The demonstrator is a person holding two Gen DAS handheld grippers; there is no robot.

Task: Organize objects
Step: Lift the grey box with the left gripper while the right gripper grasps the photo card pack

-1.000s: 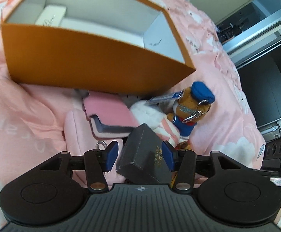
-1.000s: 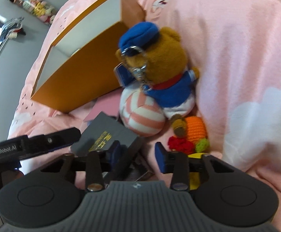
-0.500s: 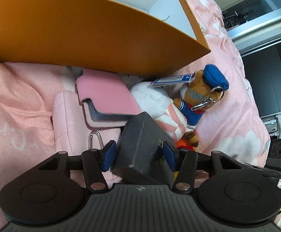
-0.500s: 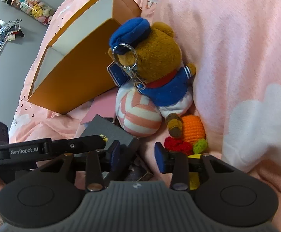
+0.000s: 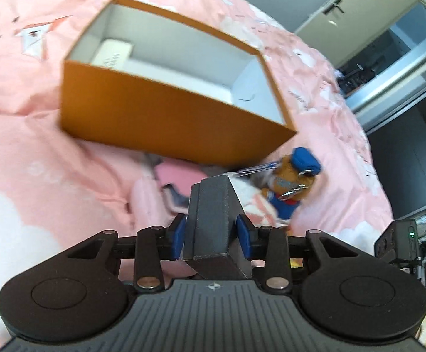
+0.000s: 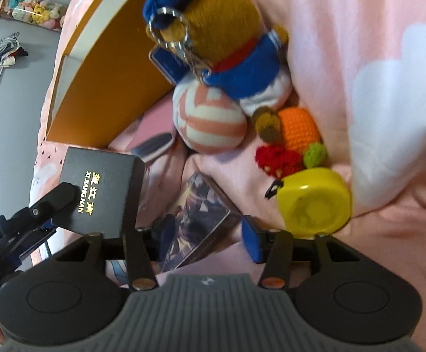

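Observation:
My left gripper [image 5: 212, 236] is shut on a small black box [image 5: 213, 220] with gold lettering and holds it above the bed; the box also shows in the right wrist view [image 6: 101, 190]. An open orange box [image 5: 166, 117] with a white inside lies ahead of it. My right gripper [image 6: 207, 239] is open over a dark picture card [image 6: 195, 228]. A yellow tape measure [image 6: 314, 202] lies just right of its fingers. A teddy bear in a blue cap [image 6: 224, 35], a striped plush ball [image 6: 210, 117] and a crocheted orange piece [image 6: 298, 129] lie beyond.
Everything lies on a pink bed cover [image 5: 36, 146] with white clouds. A pink case [image 5: 177, 176] lies below the orange box. A white card [image 5: 113, 54] lies inside the box. Dark furniture [image 5: 412, 152] stands at the right of the bed.
My left gripper has closed on the black box and lifted it off the pile, up and back. My right gripper has opened wider and moved closer to the card and the tape measure.

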